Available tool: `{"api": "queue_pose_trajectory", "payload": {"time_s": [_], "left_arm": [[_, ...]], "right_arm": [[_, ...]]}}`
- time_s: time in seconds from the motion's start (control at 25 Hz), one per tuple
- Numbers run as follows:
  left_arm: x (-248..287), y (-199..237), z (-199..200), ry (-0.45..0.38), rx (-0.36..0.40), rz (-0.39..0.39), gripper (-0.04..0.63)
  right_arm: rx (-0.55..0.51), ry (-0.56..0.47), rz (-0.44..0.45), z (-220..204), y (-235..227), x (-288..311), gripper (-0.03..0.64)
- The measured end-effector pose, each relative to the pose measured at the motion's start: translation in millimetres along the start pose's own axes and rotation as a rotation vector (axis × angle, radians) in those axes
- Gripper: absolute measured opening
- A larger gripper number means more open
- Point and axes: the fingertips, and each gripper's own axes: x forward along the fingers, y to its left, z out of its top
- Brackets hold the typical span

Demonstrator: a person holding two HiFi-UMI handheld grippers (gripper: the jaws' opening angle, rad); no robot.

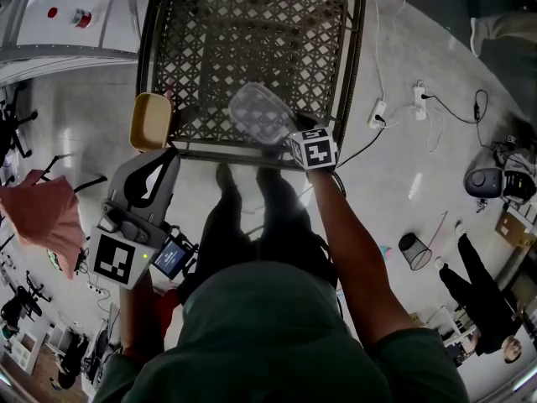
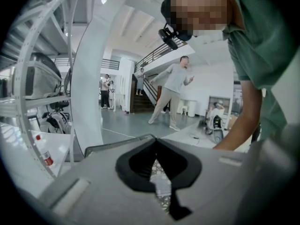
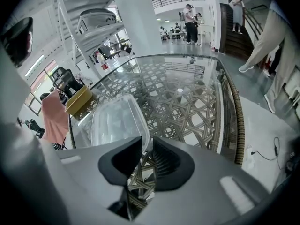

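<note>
A clear plastic container [image 1: 258, 112] [image 3: 115, 121] hangs tilted over the near edge of a glass-topped wicker table [image 1: 357, 57] [image 3: 234, 111]. My right gripper [image 1: 285, 134] [image 3: 145, 144] is shut on its near rim, which runs between the two black pads. A tan box [image 1: 151, 121] [image 3: 77, 102] sits at the table's near left corner. My left gripper [image 1: 170, 152] [image 2: 156, 146] is just below that box, off the table, jaws shut with nothing between them. It is pointed out into the room, and only a sliver of wicker shows through the slit between its jaws.
Power strips and cables [image 1: 382, 112] lie on the floor right of the table, with a black bin [image 1: 413, 250] nearer. A pink cloth [image 1: 42, 212] hangs at left. White shelving [image 3: 93, 27] stands behind the table. People stand about [image 2: 173, 90].
</note>
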Motion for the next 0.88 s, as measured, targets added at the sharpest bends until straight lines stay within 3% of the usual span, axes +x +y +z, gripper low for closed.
{"api": "queue_pose_trajectory", "payload": {"time_s": [0.2, 0.48, 0.88], "left_arm": [[-1.4, -0.7, 2.2, -0.003, 0.005, 0.000, 0.002], [-10.9, -0.9, 9.2, -0.018, 0.019, 0.005, 0.002], [-38.9, 2.3, 34.3, -0.064, 0.058, 0.016, 0.002]], "right_arm": [[0.000, 0.004, -0.009, 0.6, -1.6, -1.9, 0.021], [0.029, -0.021, -0.013, 3.8, 2.4, -11.5, 0.014], [0.026, -0.139, -0.040, 40.8, 18.1, -60.4, 0.011]]}}
